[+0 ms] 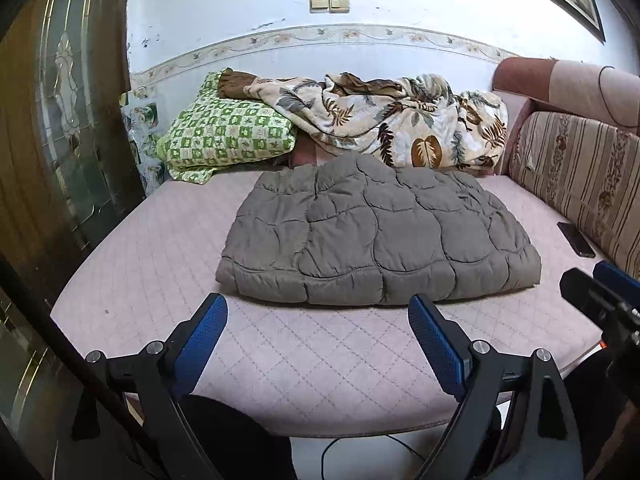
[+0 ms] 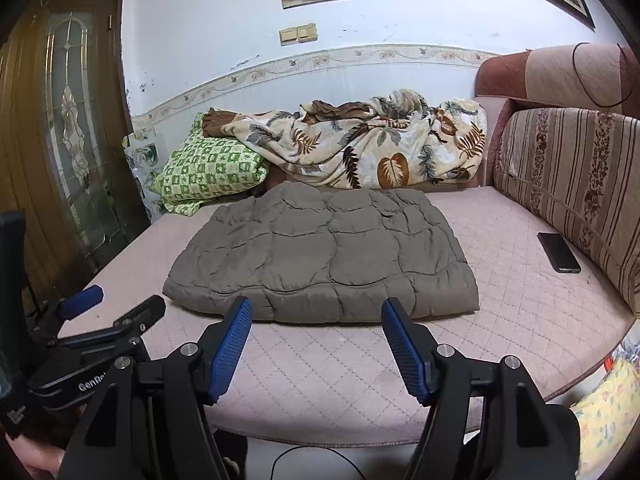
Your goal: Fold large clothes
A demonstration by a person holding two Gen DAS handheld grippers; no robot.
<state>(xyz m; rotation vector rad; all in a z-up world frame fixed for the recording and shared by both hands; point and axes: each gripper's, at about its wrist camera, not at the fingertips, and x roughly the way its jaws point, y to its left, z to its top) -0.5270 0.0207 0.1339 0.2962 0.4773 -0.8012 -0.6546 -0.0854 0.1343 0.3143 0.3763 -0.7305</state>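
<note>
A grey quilted garment (image 1: 372,232) lies folded into a thick rectangle in the middle of the pink quilted couch seat (image 1: 160,264). It also shows in the right wrist view (image 2: 324,256). My left gripper (image 1: 318,312) is open and empty, held just short of the garment's near edge. My right gripper (image 2: 316,314) is open and empty, also just short of the near edge. The right gripper shows at the right edge of the left wrist view (image 1: 600,292). The left gripper shows at the lower left of the right wrist view (image 2: 112,308).
A leaf-print blanket (image 1: 392,120) and a green checked pillow (image 1: 224,136) are piled at the back of the seat. A black phone (image 2: 558,252) lies at the right by the striped backrest (image 2: 572,184). A wooden glass door (image 1: 60,120) stands at the left.
</note>
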